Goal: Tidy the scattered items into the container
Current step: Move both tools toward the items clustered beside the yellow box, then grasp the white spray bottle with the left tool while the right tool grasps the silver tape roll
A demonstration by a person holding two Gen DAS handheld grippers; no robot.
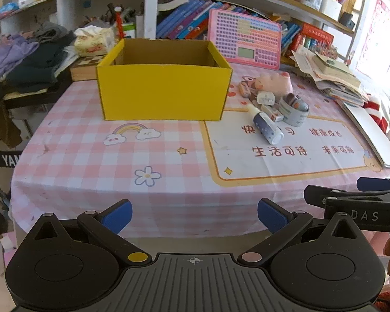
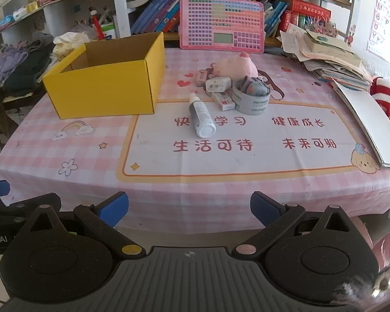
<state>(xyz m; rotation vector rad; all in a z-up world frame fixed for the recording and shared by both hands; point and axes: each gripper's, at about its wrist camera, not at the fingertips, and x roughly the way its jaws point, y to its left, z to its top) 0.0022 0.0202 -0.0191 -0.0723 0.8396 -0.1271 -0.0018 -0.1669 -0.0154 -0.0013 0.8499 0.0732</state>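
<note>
While both my claws hang spread and empty at the near edge of the surface [image 2: 221,187], the left claw [image 1: 194,217] and right claw [image 2: 189,208] face a cluster at upper centre of the right view. The bottle [image 2: 201,115] lies nearest, long axis pointing toward me, closer to my right claw. The tape roll [image 2: 252,101] and small boxes [image 2: 222,101] crowd just beside its far end; the yellow box [image 2: 104,88] sits open at upper left, unobstructed.

The left hand-held gripper [image 1: 194,214] is held level with its blue-padded fingers [image 1: 119,214] spread wide, gripping nothing. The right hand-held gripper [image 2: 189,208] sits just beside it, level too, its blue fingers [image 2: 264,208] equally wide apart and gripping nothing. Both point forward, side by side.
</note>
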